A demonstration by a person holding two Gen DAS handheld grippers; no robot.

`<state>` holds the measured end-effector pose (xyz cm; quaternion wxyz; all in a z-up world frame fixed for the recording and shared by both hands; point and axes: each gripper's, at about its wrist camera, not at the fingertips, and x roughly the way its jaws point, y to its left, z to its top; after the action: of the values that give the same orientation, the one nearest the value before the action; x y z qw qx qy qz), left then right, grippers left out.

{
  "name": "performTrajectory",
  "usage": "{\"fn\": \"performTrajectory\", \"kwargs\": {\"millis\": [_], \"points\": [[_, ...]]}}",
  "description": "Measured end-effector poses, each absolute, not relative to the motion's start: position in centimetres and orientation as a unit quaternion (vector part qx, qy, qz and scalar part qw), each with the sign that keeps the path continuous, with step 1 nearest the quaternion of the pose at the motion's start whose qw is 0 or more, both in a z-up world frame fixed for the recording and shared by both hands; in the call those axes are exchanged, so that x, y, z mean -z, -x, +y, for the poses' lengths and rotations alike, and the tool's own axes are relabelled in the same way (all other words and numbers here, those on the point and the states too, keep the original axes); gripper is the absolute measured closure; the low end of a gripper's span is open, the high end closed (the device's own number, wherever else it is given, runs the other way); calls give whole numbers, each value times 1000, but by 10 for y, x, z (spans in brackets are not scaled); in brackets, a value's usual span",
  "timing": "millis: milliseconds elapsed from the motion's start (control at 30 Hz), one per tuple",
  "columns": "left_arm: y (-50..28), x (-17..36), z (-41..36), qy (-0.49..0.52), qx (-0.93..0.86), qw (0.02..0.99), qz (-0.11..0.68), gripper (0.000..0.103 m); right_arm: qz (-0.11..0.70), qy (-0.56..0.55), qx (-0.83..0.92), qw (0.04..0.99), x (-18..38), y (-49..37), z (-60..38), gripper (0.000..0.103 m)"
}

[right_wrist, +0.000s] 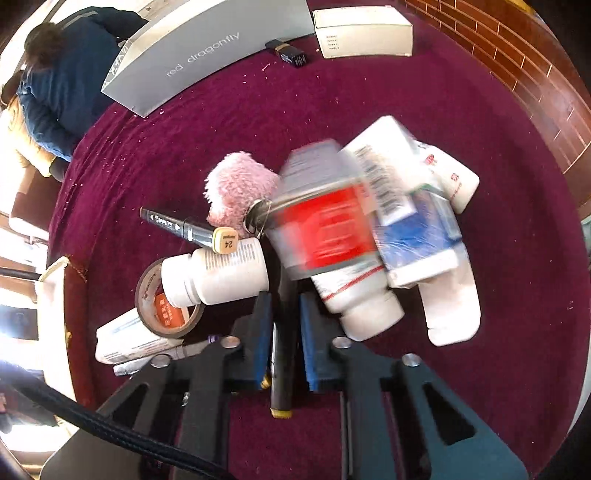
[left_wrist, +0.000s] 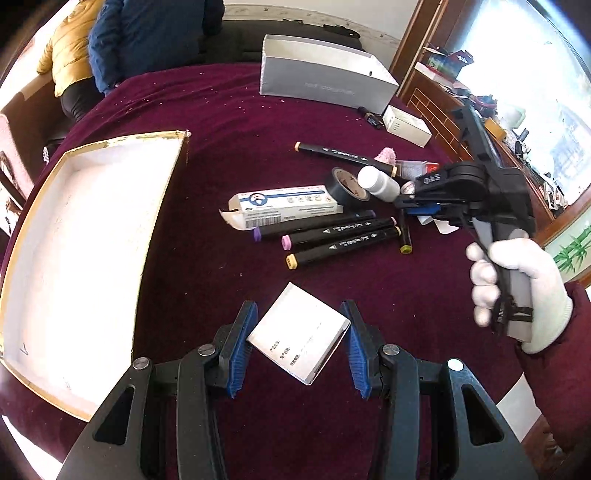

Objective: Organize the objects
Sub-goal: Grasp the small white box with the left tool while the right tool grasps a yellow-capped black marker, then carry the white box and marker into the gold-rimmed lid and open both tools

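My left gripper (left_wrist: pixel 299 314) is shut on a small white box (left_wrist: pixel 299 332), which sits cornerwise between the blue pads above the maroon tablecloth (left_wrist: pixel 229 122). The right gripper (right_wrist: pixel 284 299), held by a white-gloved hand (left_wrist: pixel 517 291), is shut on a black marker with an olive-yellow cap (right_wrist: pixel 280 369). That marker (left_wrist: pixel 405 236) lies at the right end of a row of three markers (left_wrist: pixel 332 236). Around the right gripper (left_wrist: pixel 406 201) lie a white pill bottle (right_wrist: pixel 218 273), a roll of tape (right_wrist: pixel 166 299), a pink fluffy item (right_wrist: pixel 240 188) and a pile of medicine boxes (right_wrist: pixel 406 236).
A big open white tray box (left_wrist: pixel 92 240) lies at the left. A grey shoe box (left_wrist: pixel 325 77) stands at the far side, with a small white carton (left_wrist: pixel 406 125) beside it. A long ointment box (left_wrist: pixel 284 206) lies by the markers. Two people in jackets (left_wrist: pixel 147 33) stand beyond the table.
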<state>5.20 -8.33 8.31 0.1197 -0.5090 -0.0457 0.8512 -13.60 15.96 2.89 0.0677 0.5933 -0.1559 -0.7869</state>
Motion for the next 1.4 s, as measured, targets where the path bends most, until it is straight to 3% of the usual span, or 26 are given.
{"fn": "performTrajectory", "kwargs": {"millis": [300,367,500,600,700,1400], "points": [[-50,-84,-87,512,-849,114,-62,63,-116,-584,798,90,-46,123,160,94],[-52,-84,-87,514,-847,116,-65,63,-112,-587,796,91,-40,125,158,90],[-57,-83,-89,517,-845,114,-68,63,-86,-581,807,63,-29,135,151,69],[-59,-80,-92,522,-843,105,-69,63,-32,-571,819,46,-26,142,138,70],[-58,-78,-93,528,-841,94,-68,63,-20,-576,817,33,-27,144,135,89],[-57,-96,-103,528,-846,59,-39,63,-195,-582,764,200,-78,59,167,89]]}}
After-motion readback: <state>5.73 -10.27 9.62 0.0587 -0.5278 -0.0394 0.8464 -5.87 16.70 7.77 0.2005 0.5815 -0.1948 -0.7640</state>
